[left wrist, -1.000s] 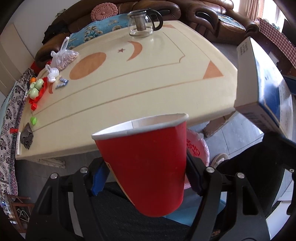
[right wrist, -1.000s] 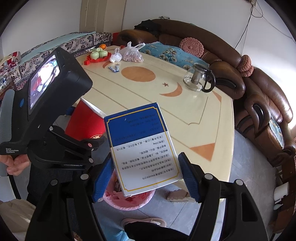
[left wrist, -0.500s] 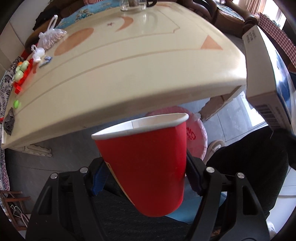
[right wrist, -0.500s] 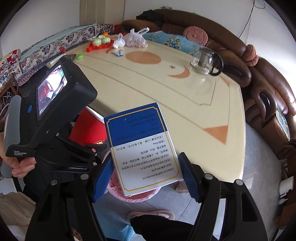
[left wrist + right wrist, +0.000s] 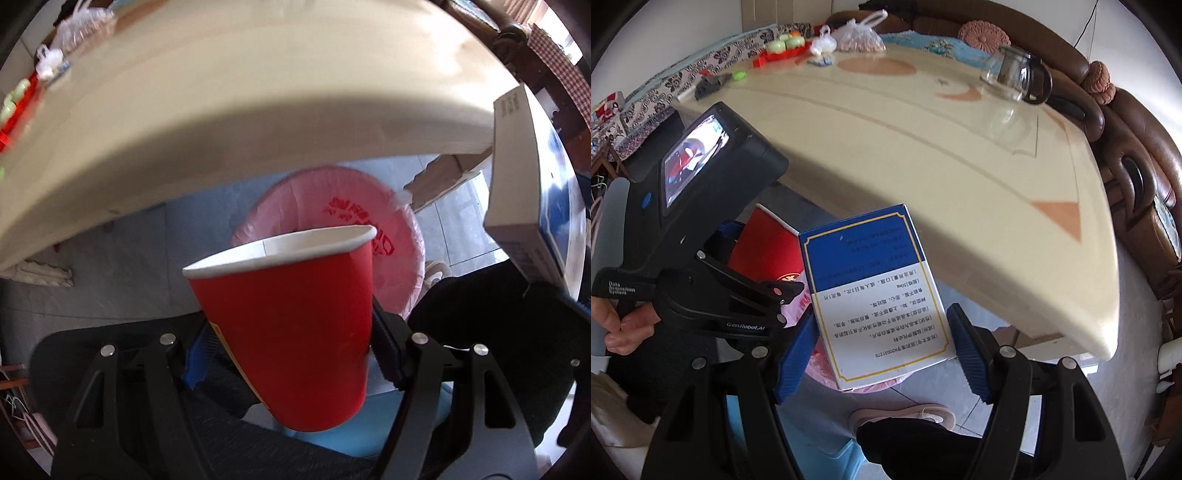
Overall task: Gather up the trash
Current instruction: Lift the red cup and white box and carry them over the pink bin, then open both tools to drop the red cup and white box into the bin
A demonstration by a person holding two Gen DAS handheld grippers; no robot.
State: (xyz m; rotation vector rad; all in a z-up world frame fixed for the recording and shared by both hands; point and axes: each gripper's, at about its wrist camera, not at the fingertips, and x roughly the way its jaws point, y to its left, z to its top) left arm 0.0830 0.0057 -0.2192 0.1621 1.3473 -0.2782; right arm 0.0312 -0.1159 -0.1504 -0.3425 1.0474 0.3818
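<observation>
My left gripper is shut on a red paper cup with a white rim, held just in front of a bin lined with a pink bag under the table edge. The cup also shows in the right wrist view. My right gripper is shut on a blue and white cardboard box, held above the pink bin bag. The box shows at the right of the left wrist view.
The cream table carries a glass teapot, plastic bags, a red tray with green cups and small scraps. Brown sofas stand behind. A shoe is on the floor near the bin.
Both grippers have dropped below the table edge toward the pink bin, still holding the cup and the box. The bin now shows much larger behind the cup.
</observation>
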